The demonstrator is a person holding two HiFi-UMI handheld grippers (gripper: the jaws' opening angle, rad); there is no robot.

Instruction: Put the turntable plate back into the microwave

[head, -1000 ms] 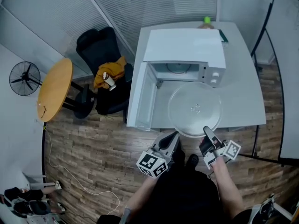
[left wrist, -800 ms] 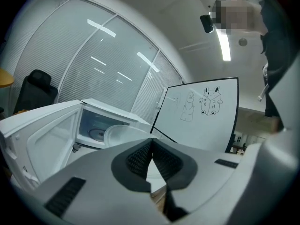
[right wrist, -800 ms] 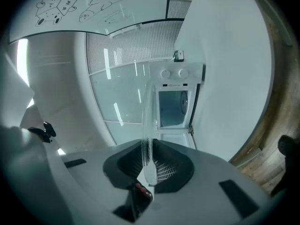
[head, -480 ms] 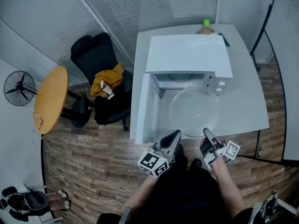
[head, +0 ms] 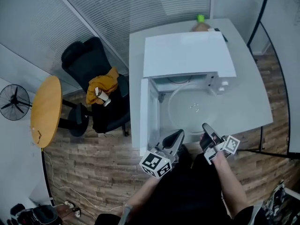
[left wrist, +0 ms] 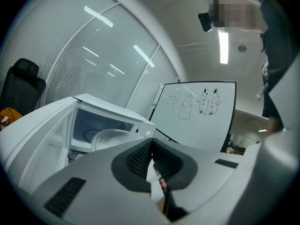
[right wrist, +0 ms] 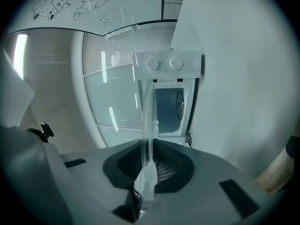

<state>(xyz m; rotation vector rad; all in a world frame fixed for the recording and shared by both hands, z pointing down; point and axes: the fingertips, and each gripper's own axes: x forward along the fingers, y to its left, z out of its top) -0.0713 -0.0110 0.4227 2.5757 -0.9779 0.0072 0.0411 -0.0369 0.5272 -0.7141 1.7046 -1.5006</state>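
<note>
One round glass plate (head: 194, 109) in right claw (right wrist: 147, 157).

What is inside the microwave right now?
Through the open door, a dark ring lies on the microwave floor; the glass turntable plate's far rim reaches the opening. The microwave's top hides the remaining cavity.

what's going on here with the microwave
A person grips a glass turntable plate by its near rim, with the left tongs and the right tongs both shut on it. The plate is held in front of the open microwave on a white table, its far edge at the cavity mouth, not yet seated inside.
</note>
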